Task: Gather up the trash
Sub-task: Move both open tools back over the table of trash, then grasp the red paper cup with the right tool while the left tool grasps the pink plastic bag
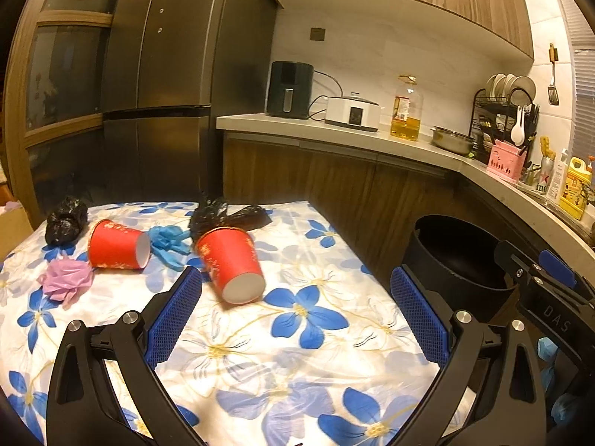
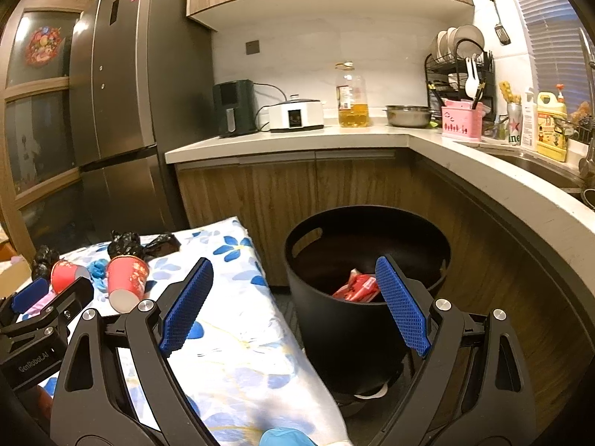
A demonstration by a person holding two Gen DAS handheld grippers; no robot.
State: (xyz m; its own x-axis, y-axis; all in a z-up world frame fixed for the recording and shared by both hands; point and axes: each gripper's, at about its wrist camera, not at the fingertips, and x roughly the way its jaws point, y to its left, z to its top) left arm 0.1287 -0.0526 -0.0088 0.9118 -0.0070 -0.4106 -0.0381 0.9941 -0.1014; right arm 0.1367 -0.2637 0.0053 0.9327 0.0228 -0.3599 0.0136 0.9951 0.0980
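Two red paper cups lay tipped on the floral tablecloth (image 1: pixel 297 364): the nearer cup (image 1: pixel 232 265) just ahead of the left gripper (image 1: pixel 297 312), the farther cup (image 1: pixel 118 245) beside a crumpled blue glove (image 1: pixel 169 241). A pink wad (image 1: pixel 67 278) and black plastic bags (image 1: pixel 65 223) lay nearby. Both claws stood wide and empty. The right gripper (image 2: pixel 293 304) hung over the black bin (image 2: pixel 357 319), which held red wrappers (image 2: pixel 357 288).
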